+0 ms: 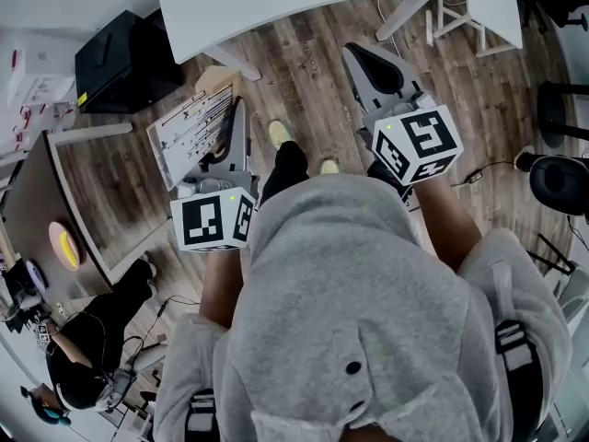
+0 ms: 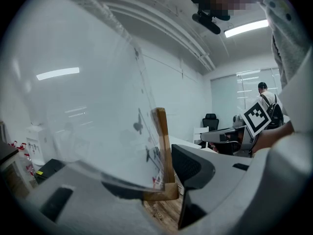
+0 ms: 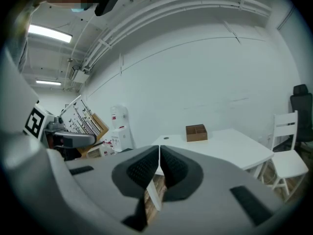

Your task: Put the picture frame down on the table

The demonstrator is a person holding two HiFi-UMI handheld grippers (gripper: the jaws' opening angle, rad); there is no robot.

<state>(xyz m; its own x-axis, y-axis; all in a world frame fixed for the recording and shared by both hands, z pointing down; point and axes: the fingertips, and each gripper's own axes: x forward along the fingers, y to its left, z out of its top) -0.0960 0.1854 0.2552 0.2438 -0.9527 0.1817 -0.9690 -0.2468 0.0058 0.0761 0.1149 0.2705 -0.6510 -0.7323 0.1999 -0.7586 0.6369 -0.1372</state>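
Note:
The picture frame (image 1: 190, 129) is a wood-edged panel, white with black marks. It is held off the floor, in front of my left hip. My left gripper (image 1: 232, 127) is shut on its edge. In the left gripper view the frame's clear face (image 2: 83, 106) fills the left side, and its wooden edge (image 2: 165, 151) sits between the jaws of the left gripper (image 2: 168, 182). My right gripper (image 1: 370, 63) is shut with nothing in it; its pads (image 3: 172, 169) meet in the right gripper view. The white table (image 1: 276, 3) lies ahead, and its top (image 3: 230, 143) carries a small brown box (image 3: 196, 132).
A black cabinet (image 1: 115, 58) stands at the left, beside a dark desk (image 1: 37, 215) where a person (image 1: 87, 348) sits. A white chair (image 1: 456, 12) and a second white table (image 1: 497, 3) stand at the upper right. A water dispenser (image 3: 118, 126) stands by the wall.

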